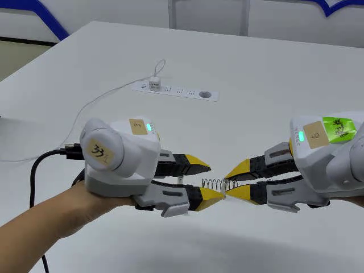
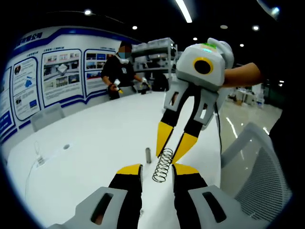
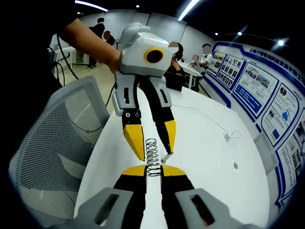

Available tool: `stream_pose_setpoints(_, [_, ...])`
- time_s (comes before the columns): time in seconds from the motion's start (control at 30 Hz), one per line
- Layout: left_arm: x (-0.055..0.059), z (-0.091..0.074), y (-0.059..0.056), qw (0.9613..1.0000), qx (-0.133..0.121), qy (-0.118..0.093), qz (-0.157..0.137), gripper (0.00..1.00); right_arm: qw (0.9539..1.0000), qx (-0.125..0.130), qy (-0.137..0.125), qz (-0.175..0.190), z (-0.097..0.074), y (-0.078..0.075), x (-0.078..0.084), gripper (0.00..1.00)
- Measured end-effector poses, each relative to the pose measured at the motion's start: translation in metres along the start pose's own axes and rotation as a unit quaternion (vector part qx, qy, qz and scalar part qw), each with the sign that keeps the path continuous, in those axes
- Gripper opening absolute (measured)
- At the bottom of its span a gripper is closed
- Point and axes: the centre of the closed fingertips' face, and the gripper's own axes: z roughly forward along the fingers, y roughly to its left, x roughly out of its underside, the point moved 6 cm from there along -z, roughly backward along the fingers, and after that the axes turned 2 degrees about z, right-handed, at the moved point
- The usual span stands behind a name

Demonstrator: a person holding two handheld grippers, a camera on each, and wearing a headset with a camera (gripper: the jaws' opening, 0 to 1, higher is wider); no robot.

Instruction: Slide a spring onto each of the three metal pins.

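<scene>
Spring: in mid-air above the white table, roughly level between your two gripper tips, not on a pin yet.
Right gripper: jaws drawn narrow, pinching one end of the spring. That leaves most of the coil free and the far end's bore open, which is what you want for threading.
Left gripper: jaws apart, straddling the spring's free end without clamping it (a guide or a handover position, can't tell which).
Metal pin: one short pin, upright and bare, just beside the spring in the left gripper view. I can't tell whether it stands on the table or something holds it.
Progress: early, by my read. The spring is in hand but not threaded.
Next: line the coil's open end up with the pin's axis before you push. Held by one end, the spring will likely flex sideways and catch on the pin's rim.
Risk: squeeze harder and you may flatten coils; ease off and it could spring out.
Surroundings: power strip with its cable, far back on the table, well apart from the work.
</scene>
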Motion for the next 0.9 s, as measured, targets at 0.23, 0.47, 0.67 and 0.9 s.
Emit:
stream_pose_setpoints(0.23, [0.000,0.003,-0.005,0.9995,0.007,0.022,0.021,0.14,1.0000,0.001,0.001,-0.005,-0.002,0.000,-0.001,0.11])
stream_pose_setpoints(0.47, [-0.002,0.001,-0.010,0.9951,0.003,0.025,0.096,0.10,0.9998,0.002,-0.005,-0.020,-0.007,0.000,-0.003,0.12])
stream_pose_setpoints(0.67, [-0.006,-0.001,-0.009,0.9935,-0.001,0.019,0.113,0.10,0.9994,0.001,-0.026,-0.024,-0.010,-0.003,-0.005,0.13])
stream_pose_setpoints(0.9, [-0.008,-0.003,-0.008,0.9919,-0.001,0.021,0.125,0.10,0.9998,-0.013,-0.013,-0.009,-0.009,-0.005,-0.001,0.15])
